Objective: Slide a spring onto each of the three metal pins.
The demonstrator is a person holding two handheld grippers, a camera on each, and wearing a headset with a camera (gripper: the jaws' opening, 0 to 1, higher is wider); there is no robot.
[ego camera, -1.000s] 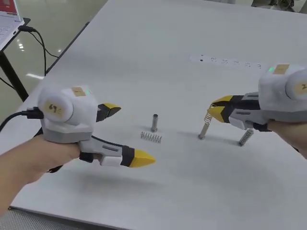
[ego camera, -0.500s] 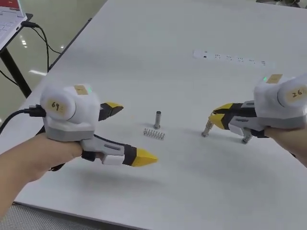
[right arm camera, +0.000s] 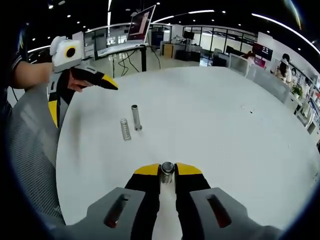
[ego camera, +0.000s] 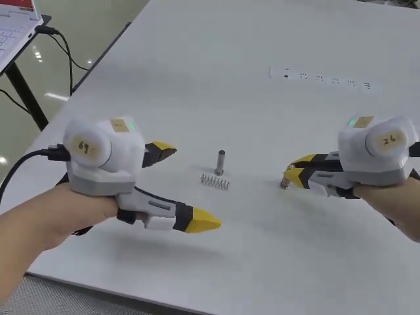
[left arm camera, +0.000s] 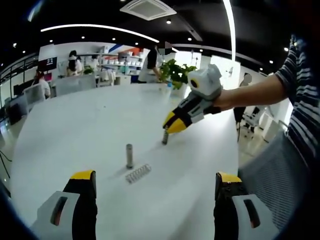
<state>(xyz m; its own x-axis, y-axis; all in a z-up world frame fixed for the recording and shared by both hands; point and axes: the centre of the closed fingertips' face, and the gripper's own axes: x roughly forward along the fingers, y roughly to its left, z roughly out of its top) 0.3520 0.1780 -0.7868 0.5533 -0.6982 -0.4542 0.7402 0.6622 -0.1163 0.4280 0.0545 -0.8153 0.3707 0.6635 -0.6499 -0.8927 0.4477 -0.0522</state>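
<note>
So, writing first: the white-bodied left gripper (ego camera: 194, 186) carries a round tan sticker handwritten "69". The white-bodied right gripper (ego camera: 295, 169) has one reading "26". Each also has a small tan tag on top, too small to read. The long white power strip (ego camera: 325, 80) at the far side of the white tabletop (ego camera: 197, 79) has dark marks, unreadable. An open white laptop (ego camera: 12, 29) sits top left, cut off by the frame edge, and a black cable (ego camera: 62, 52) drops away from beside it.

The left gripper's yellow-tipped fingers (ego camera: 203, 221) stand wide apart and hold nothing, hovering over the near left part of the tabletop. The right gripper's fingers are together, clamped on the spring-sleeved grey metal pin (right arm camera: 167, 172). In the right gripper view the coils and the pin's top poke up between the yellow tips. In the head view most of that pin is hidden behind the fingers, with only its lower end showing on the tabletop.

The bare grey metal pin (ego camera: 220, 162) stands upright between the two grippers. The loose silver coil spring (ego camera: 214, 182) lies flat just beside its base on the near side; I cannot tell whether they touch. In the left gripper view a striped sleeve (left arm camera: 300, 95) is cut off at the right edge, and the background people are too small to make out.
</note>
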